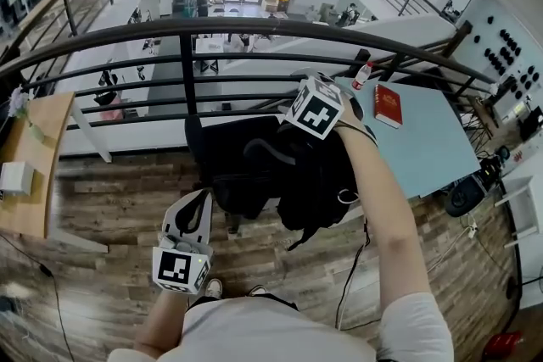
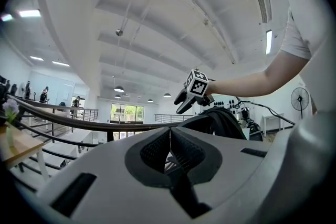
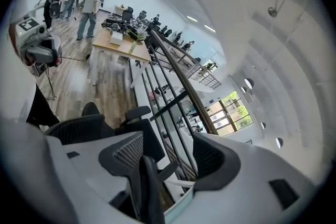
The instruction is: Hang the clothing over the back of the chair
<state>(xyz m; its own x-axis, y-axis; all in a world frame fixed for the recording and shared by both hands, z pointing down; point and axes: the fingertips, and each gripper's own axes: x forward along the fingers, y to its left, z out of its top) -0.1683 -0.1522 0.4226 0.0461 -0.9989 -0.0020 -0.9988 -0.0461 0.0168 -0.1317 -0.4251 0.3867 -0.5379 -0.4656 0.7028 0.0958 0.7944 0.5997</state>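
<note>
A black office chair (image 1: 233,161) stands by the railing in the head view. Black clothing (image 1: 322,182) is bunched over its right side, with a strap hanging down. My right gripper (image 1: 294,119) hovers just above the clothing; its own view shows the jaws (image 3: 170,157) wide open with nothing between them, and the chair's mesh back (image 3: 79,131) below. The left gripper view shows the right gripper (image 2: 184,102) above the dark clothing (image 2: 226,120). My left gripper (image 1: 200,199) is nearer me, left of the chair, away from it. Its jaws (image 2: 169,141) are shut with nothing in them.
A dark metal railing (image 1: 254,28) runs behind the chair, with a drop to a lower floor beyond. A pale blue table (image 1: 424,157) at the right carries a red book (image 1: 388,106) and a bottle (image 1: 362,75). A wooden desk (image 1: 34,174) is at the left. People (image 3: 89,2) stand far off.
</note>
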